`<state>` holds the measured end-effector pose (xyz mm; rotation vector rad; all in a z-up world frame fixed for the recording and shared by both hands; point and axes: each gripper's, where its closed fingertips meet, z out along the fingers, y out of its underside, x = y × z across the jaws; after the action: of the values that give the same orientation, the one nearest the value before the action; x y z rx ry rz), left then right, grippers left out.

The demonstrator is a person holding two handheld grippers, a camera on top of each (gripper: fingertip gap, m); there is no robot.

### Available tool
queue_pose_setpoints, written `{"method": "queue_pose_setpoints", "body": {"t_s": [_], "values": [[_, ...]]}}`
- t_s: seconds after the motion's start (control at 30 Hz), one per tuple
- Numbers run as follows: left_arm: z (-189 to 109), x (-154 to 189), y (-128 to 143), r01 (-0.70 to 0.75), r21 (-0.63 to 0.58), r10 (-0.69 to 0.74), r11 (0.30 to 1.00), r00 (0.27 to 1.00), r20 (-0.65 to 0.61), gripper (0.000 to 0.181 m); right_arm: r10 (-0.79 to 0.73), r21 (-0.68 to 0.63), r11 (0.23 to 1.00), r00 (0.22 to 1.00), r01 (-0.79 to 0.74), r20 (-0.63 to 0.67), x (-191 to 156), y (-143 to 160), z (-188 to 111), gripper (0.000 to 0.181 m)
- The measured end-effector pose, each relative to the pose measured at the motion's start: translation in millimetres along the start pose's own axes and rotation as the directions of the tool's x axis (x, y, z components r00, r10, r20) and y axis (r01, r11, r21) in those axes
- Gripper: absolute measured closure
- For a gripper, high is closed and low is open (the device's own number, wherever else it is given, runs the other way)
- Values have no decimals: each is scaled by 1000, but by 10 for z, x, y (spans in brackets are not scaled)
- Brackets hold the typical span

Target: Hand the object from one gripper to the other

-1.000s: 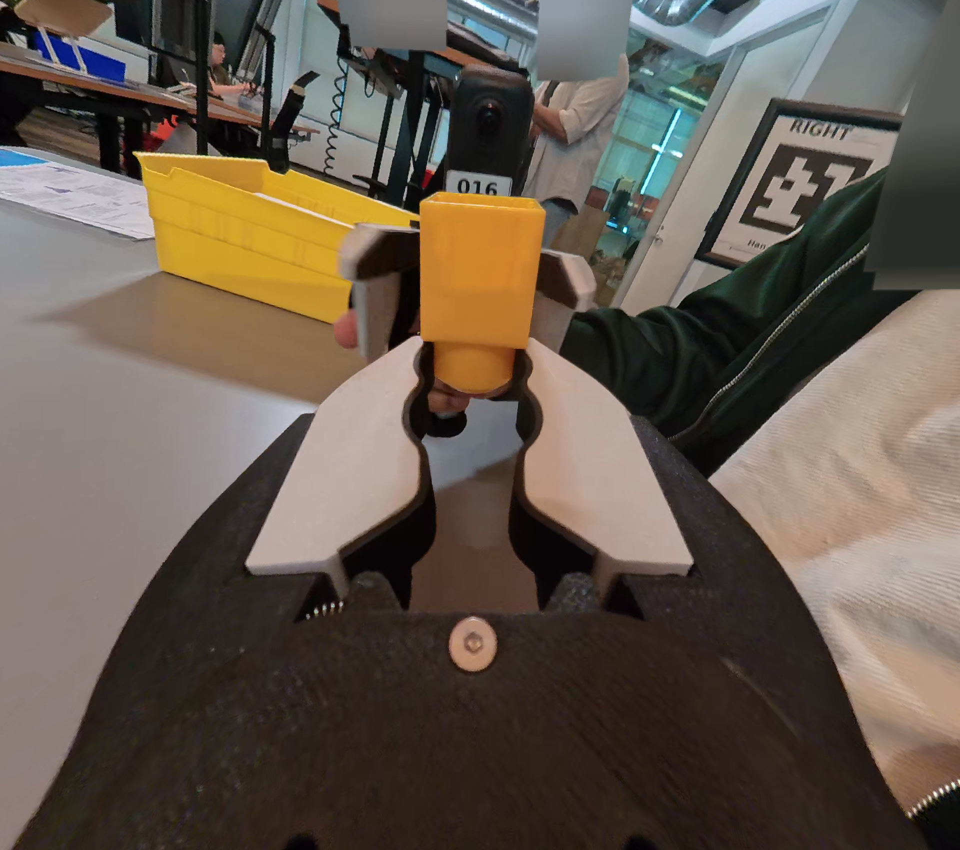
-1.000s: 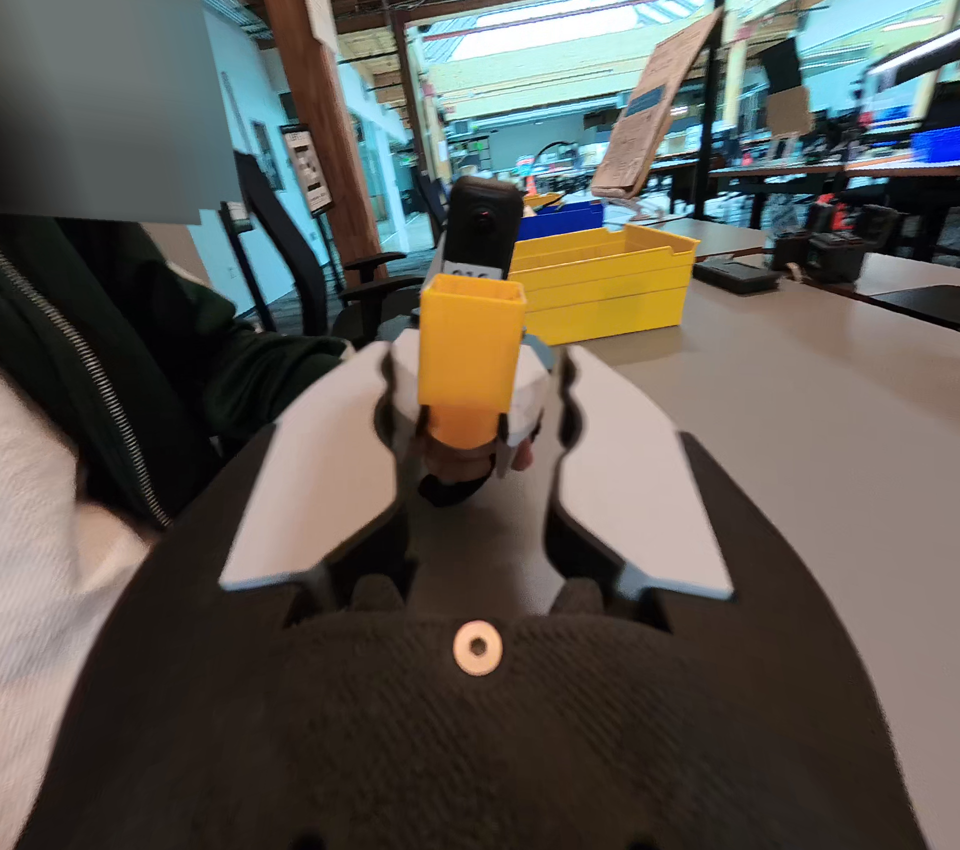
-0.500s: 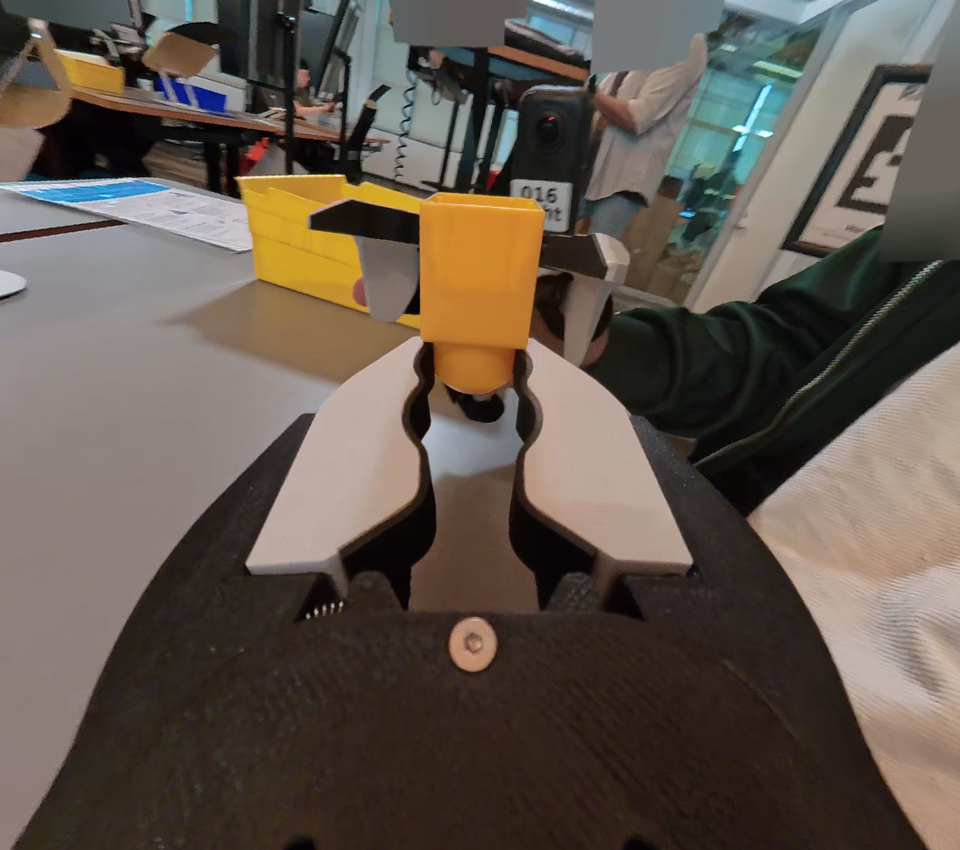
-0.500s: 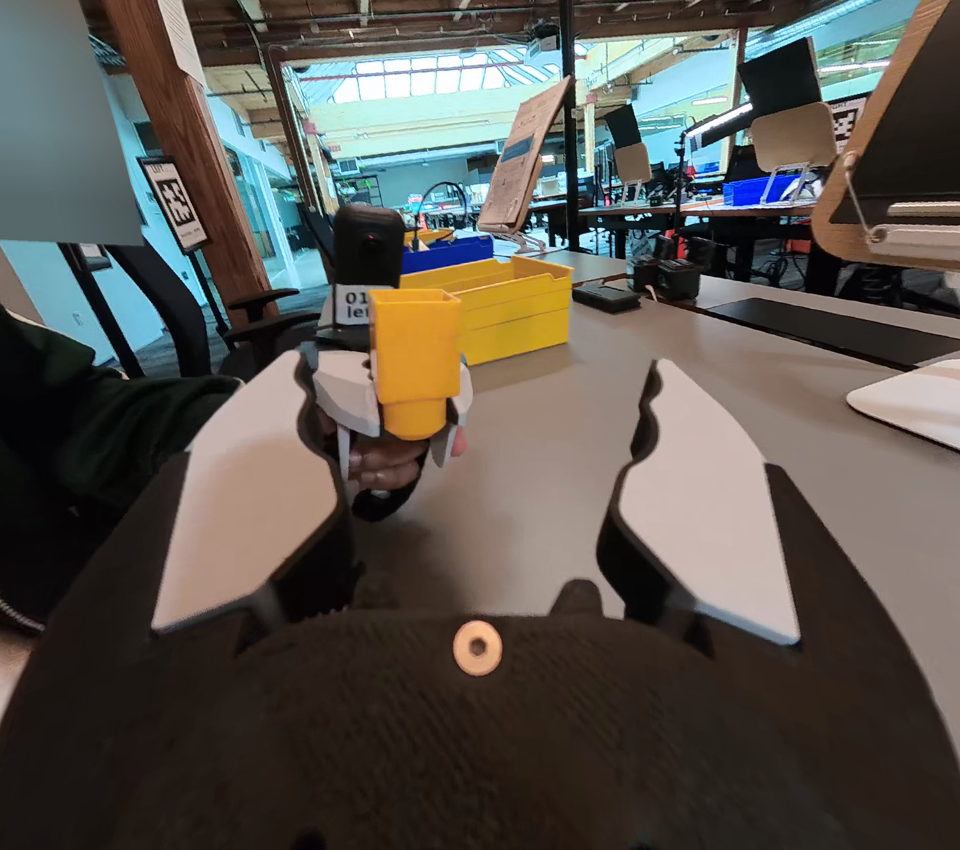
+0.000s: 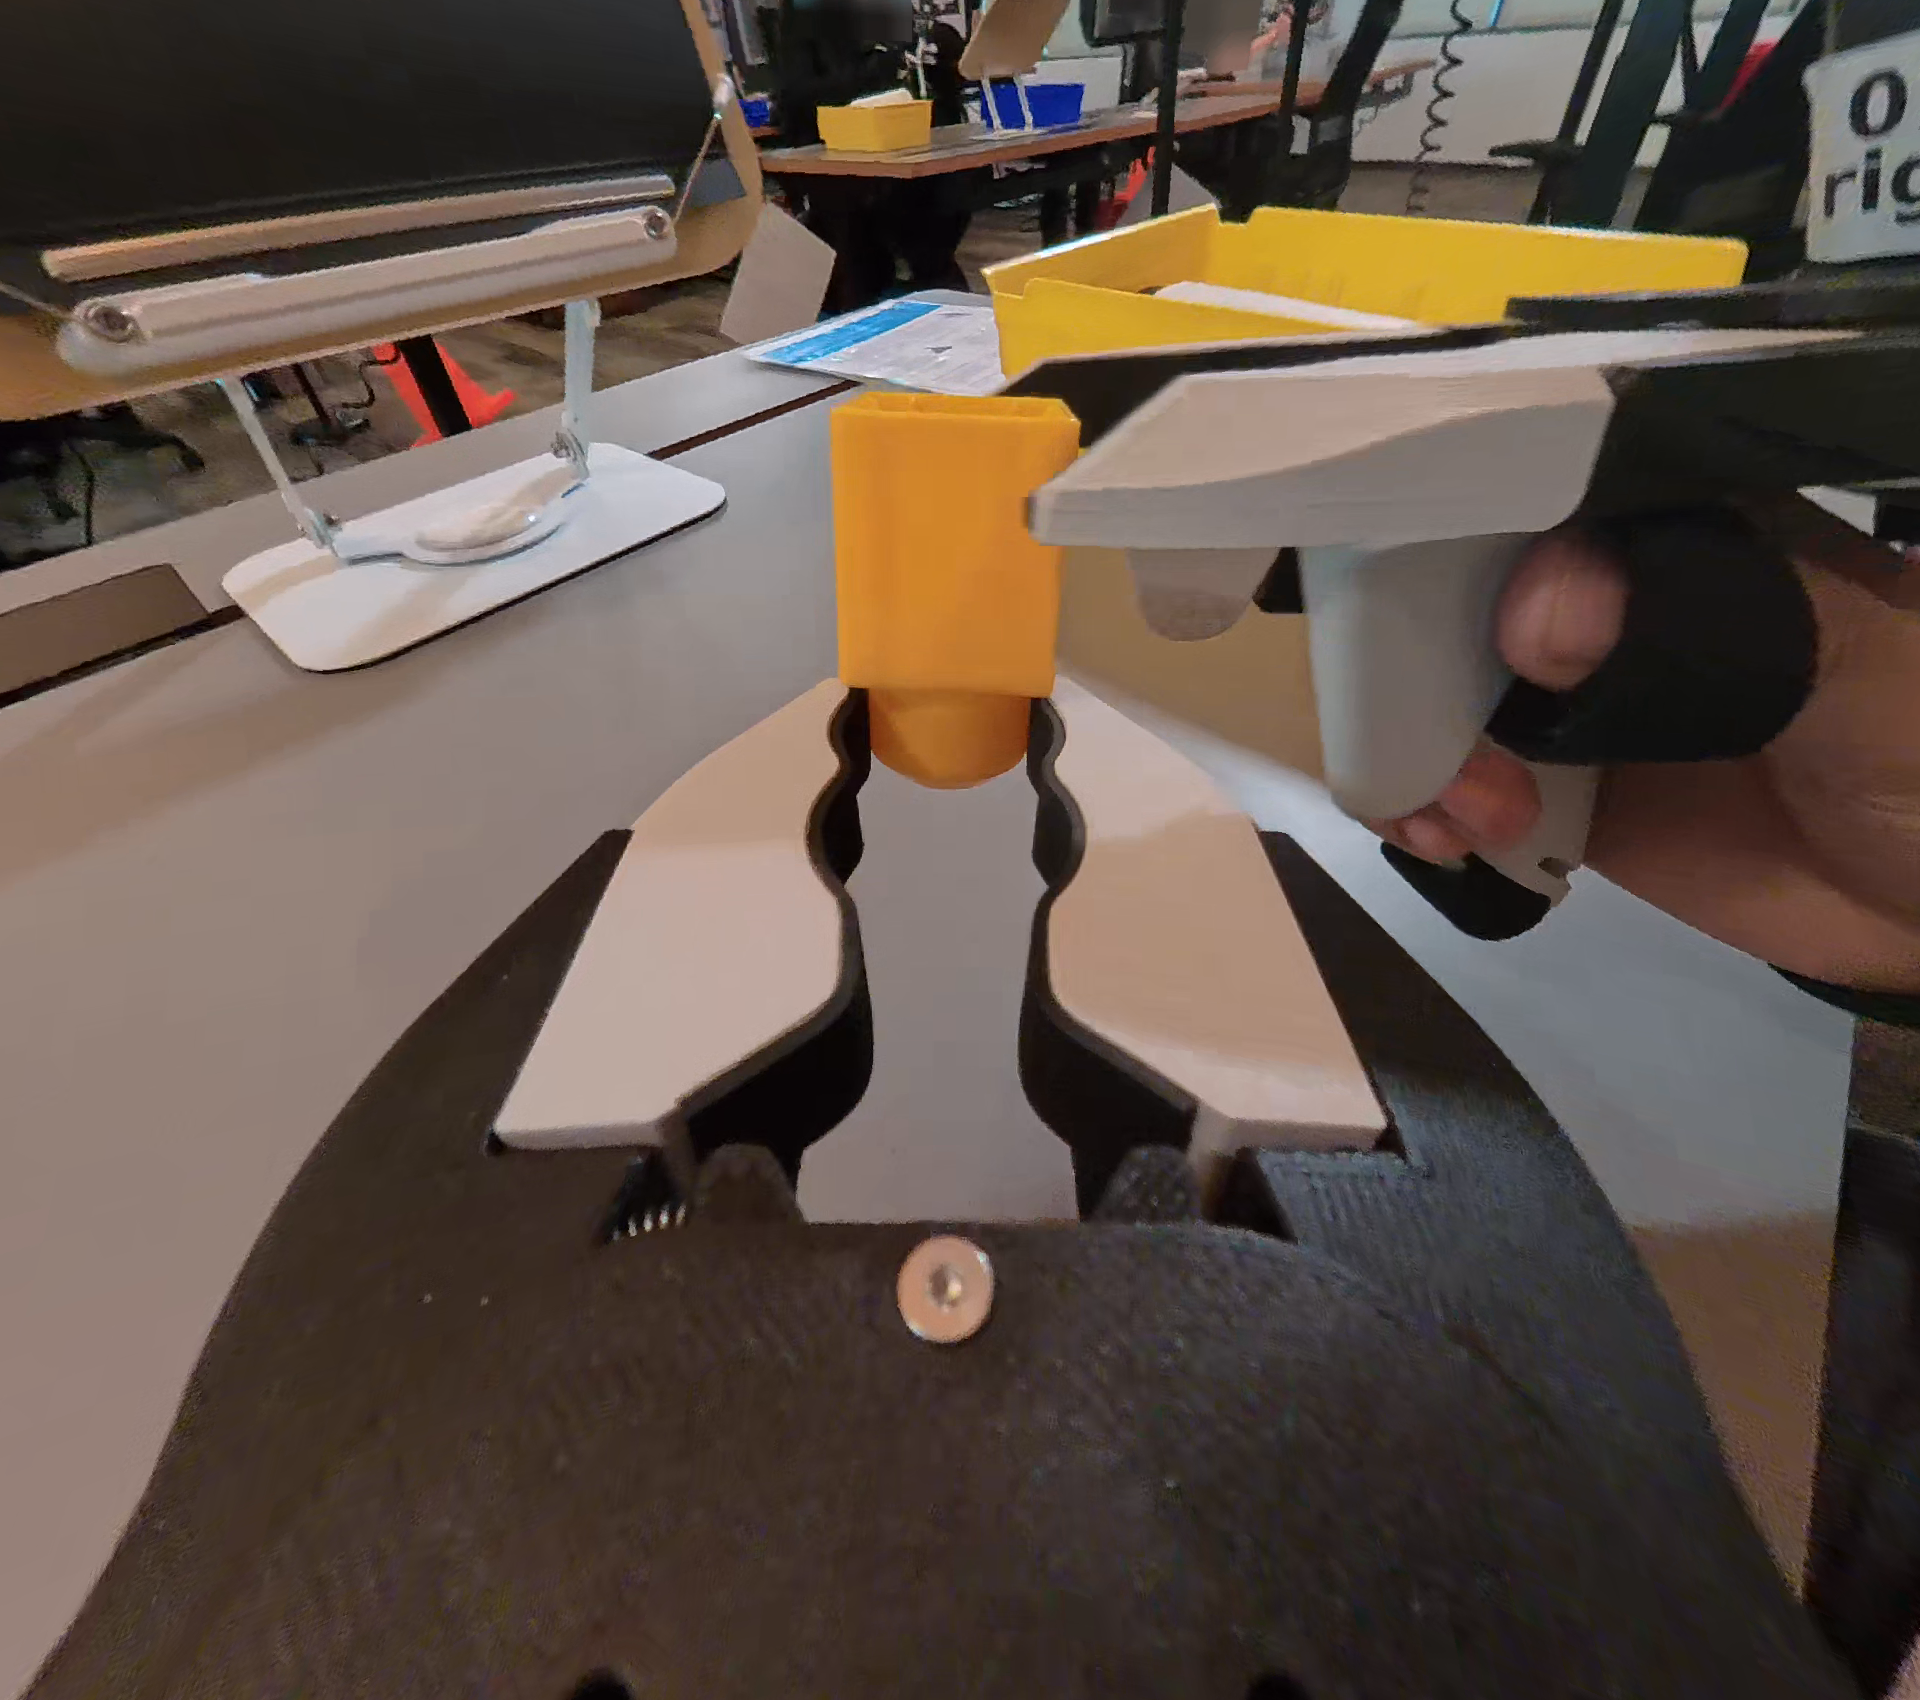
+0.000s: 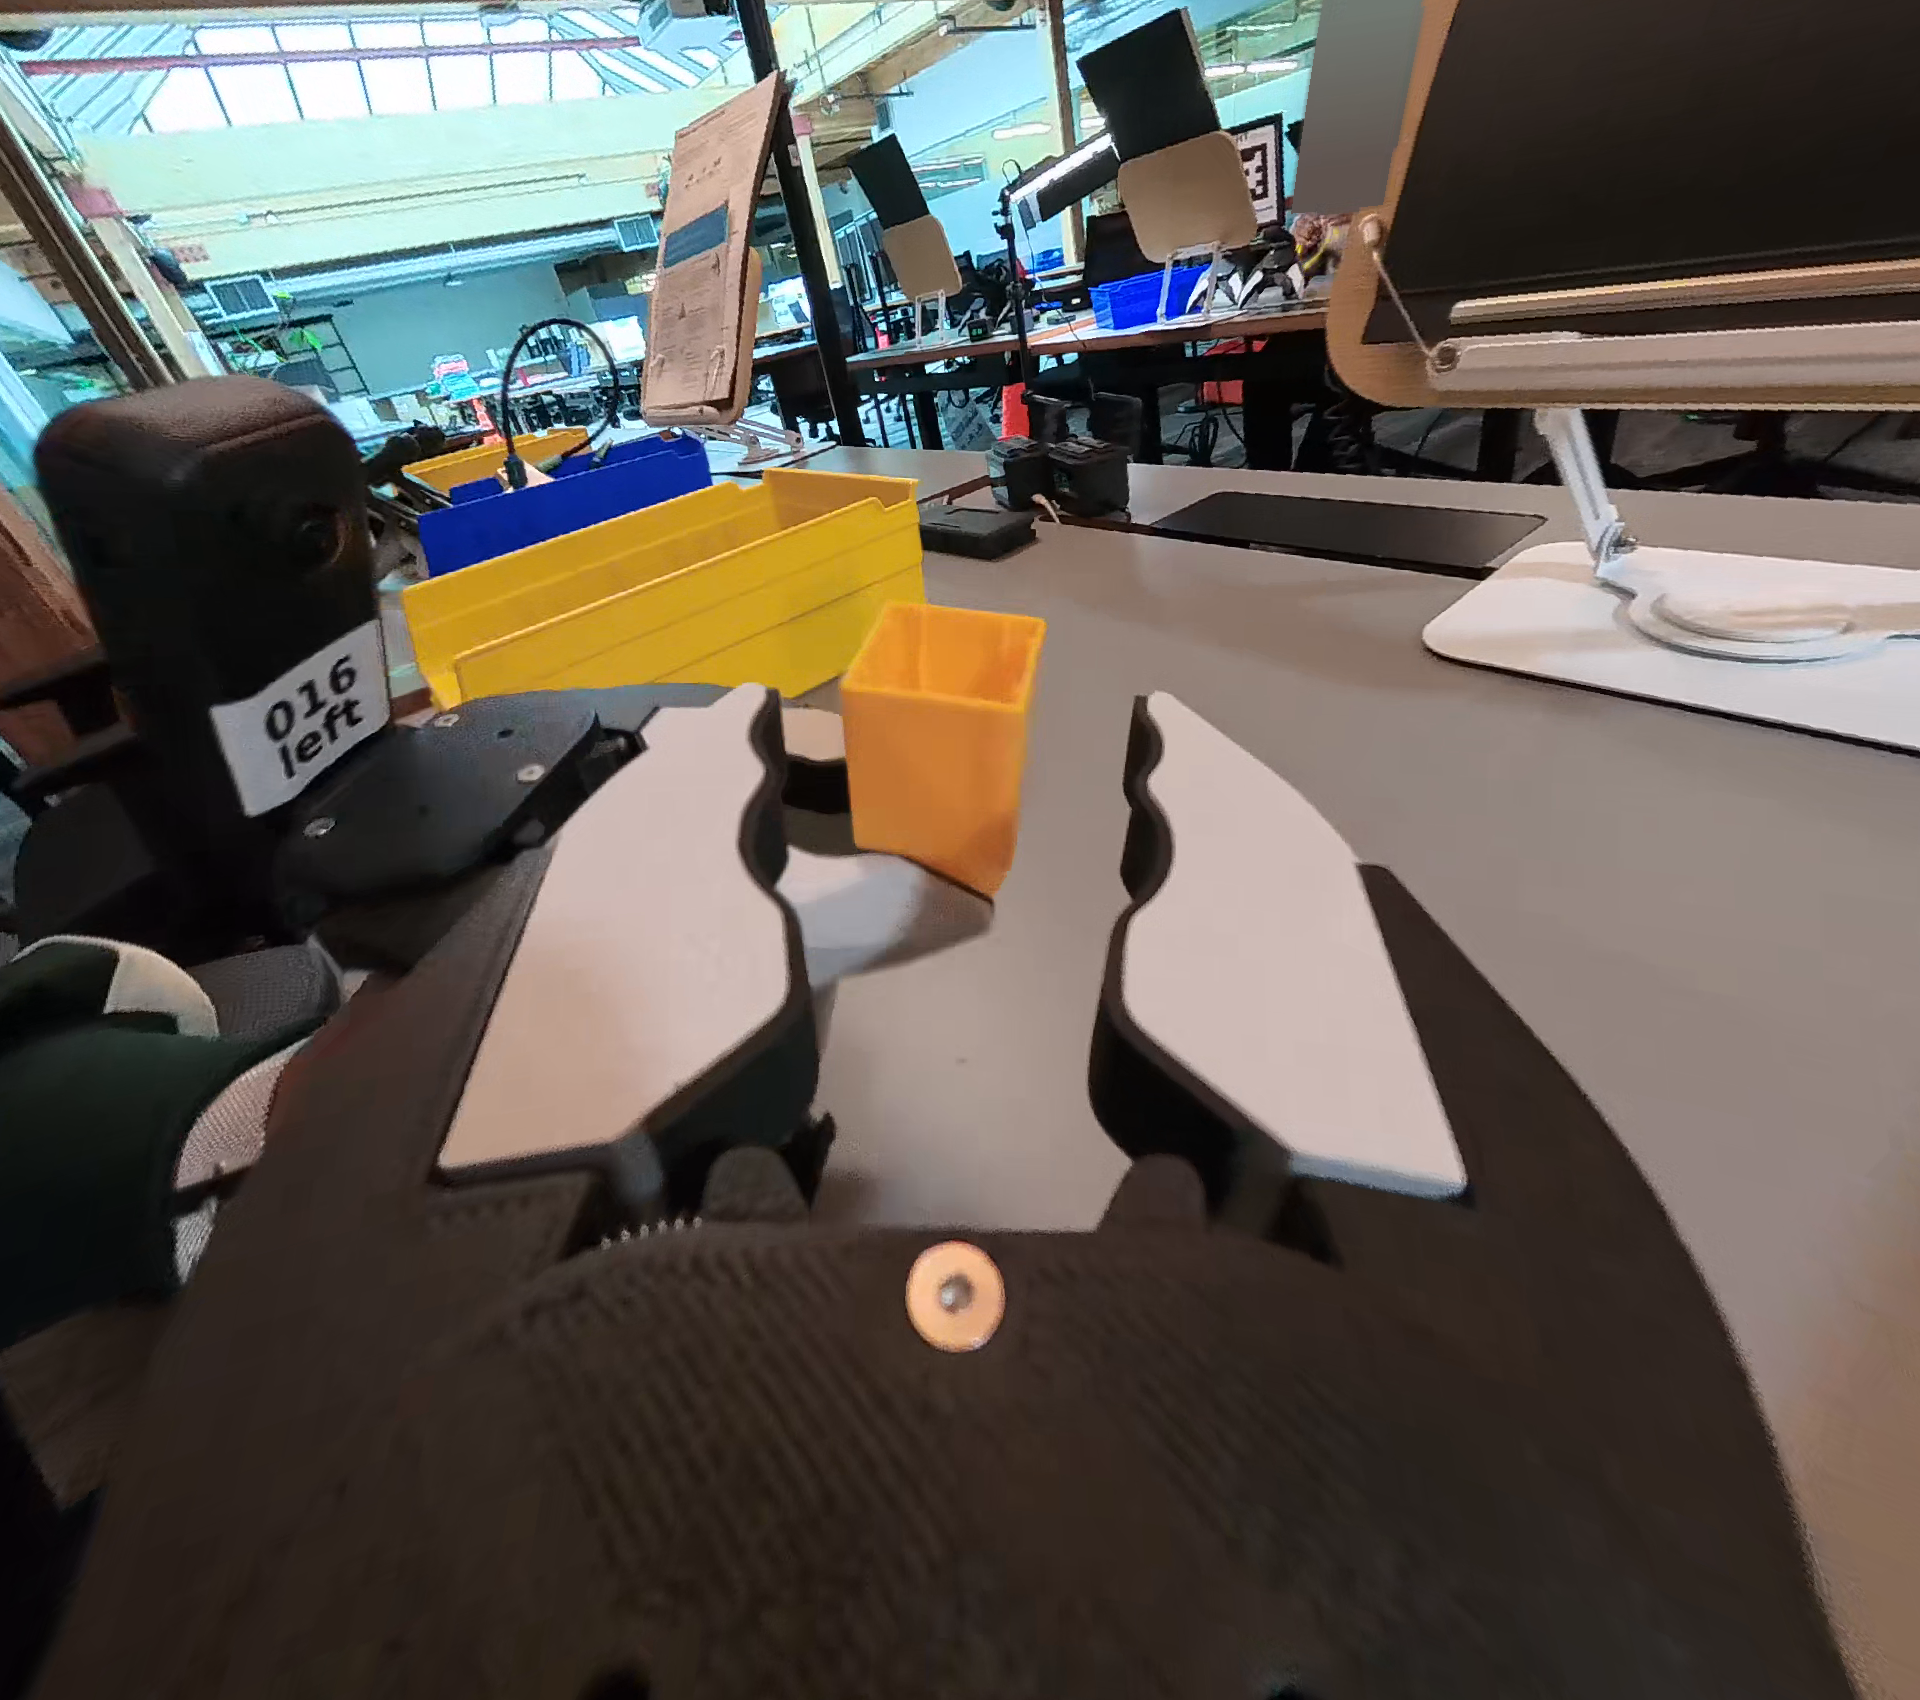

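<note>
White printed labels sit on both black cameras (image 6: 208,570) — a printed sheet (image 5: 883,341) beyond.

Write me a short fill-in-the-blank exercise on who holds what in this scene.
1. The orange cup is clamped at its rounded base by the ____ gripper.
2. The right gripper has its jaws ____.
3. The cup's open end points ____.
4. Behind the cup on the table sits a ____ bin.

Missing words: left; open; up; yellow

Yellow bin (image 5: 1455,268) contents unclear, right hand-held gripper (image 5: 1049,497) far finger hidden
</note>
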<state>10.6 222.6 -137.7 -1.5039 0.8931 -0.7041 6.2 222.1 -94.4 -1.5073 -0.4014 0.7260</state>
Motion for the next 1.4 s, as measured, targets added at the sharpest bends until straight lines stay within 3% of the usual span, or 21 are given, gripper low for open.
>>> {"method": "queue_pose_setpoints", "body": {"t_s": [0.1,0.17,0.3,0.4,0.53,0.6,0.67,0.77,1.2,1.4], "values": [[46,89,77,-23,-34,23,999,1000,-22,152,-20,-16,1000,1000,20,-5,-34,21,8,123],[61,104,98,-21,-34,20,999,999,-29,152,-18,-43,999,1000,17,-16,-3,63,4,143],[65,104,97,-22,-27,21,999,999,-40,152,61,-59,996,998,-60,14,73,74,-18,144],[65,150,35,-3,8,3,1000,997,-83,126,89,-40,995,994,-87,68,113,24,-45,145],[65,277,9,-4,33,11,999,977,-212,93,18,-25,1000,963,-11,269,23,-122,-134,145],[4,448,-2,-5,44,22,999,927,-374,98,-18,-74,995,884,60,468,-150,-77,-251,145],[-95,619,54,8,13,0,1000,843,-538,105,2,-165,981,847,101,531,-150,50,-329,145],[-175,681,64,74,-39,-81,997,768,-636,112,67,-223,971,803,83,592,-193,119,-409,145],[-296,749,-59,189,-53,-167,981,667,-726,123,69,-233,964,731,125,679,-404,159,-488,145],[-326,718,-87,199,-45,-168,979,661,-732,143,73,-231,965,719,125,691,-453,172,-490,145]]}}
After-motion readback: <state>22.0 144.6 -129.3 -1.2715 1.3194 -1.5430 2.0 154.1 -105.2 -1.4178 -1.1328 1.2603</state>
